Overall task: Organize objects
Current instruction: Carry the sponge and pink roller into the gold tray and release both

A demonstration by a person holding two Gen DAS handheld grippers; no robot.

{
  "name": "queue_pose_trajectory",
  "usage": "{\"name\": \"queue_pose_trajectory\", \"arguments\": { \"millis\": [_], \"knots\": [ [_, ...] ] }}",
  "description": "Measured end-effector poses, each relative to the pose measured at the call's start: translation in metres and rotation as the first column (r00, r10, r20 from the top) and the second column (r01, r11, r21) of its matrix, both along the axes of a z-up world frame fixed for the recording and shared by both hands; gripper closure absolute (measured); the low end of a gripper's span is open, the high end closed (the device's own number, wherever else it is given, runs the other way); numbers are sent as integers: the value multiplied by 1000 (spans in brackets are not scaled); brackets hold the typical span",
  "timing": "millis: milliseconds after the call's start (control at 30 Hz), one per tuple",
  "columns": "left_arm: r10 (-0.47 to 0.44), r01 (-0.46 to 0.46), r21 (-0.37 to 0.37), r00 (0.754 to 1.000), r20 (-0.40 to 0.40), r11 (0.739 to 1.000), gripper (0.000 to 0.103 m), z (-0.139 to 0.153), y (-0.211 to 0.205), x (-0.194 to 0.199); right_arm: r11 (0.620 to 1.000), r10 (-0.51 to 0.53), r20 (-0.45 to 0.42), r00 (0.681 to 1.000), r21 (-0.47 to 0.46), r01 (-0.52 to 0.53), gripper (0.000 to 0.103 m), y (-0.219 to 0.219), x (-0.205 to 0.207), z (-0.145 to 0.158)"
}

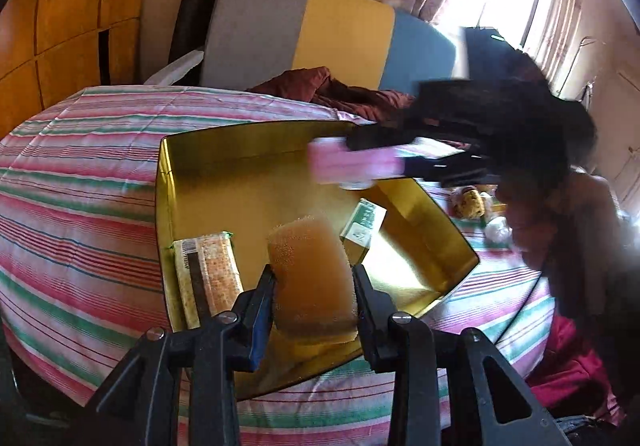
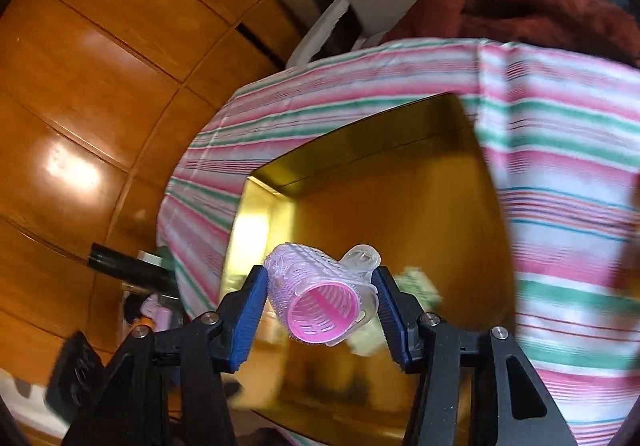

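Note:
A gold box (image 1: 188, 182) lies open on the striped bed. My left gripper (image 1: 314, 286) is shut on an orange-brown sponge (image 1: 310, 274) and holds it over the box's near end. My right gripper (image 2: 320, 288) is shut on a pink hair roller (image 2: 320, 300) with a clear clip, above the box (image 2: 400, 214). In the left wrist view the right gripper (image 1: 360, 152) reaches in from the right, blurred, with the roller (image 1: 352, 164) over the box. Inside the box lie a wrapped biscuit pack (image 1: 208, 278) and a small green-white carton (image 1: 362, 230).
The striped pink, green and white sheet (image 1: 80, 174) covers the bed. A dark red cloth (image 1: 332, 90) lies at the far side by a grey, yellow and blue headboard (image 1: 296, 34). A small spotted toy (image 1: 472, 202) lies right of the box. Wooden wardrobe doors (image 2: 80, 106) stand left.

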State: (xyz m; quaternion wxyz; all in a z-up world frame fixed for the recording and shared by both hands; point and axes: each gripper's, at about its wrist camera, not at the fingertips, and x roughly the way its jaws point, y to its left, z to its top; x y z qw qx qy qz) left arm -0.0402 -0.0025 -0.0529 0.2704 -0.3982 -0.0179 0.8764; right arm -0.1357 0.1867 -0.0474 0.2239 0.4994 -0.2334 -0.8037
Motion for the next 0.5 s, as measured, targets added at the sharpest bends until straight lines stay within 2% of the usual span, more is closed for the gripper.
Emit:
{"name": "queue_pose_trajectory", "arguments": {
  "millis": [200, 333, 400, 500],
  "knots": [
    [-33, 33, 32, 999, 1, 999, 68, 1, -2, 6, 1000, 28, 2, 1000, -5, -28, 49, -32, -10, 3],
    [-19, 19, 55, 1000, 0, 998, 68, 5, -5, 3, 1000, 9, -21, 1000, 17, -8, 49, -30, -18, 14],
    [-4, 3, 77, 1000, 10, 997, 68, 7, -10, -3, 998, -20, -43, 999, 54, 23, 49, -24, -20, 19],
    [-9, 7, 83, 1000, 17, 997, 68, 8, -10, -8, 979, -88, -73, 993, 175, 100, 48, -6, -28, 21]
  ]
}}
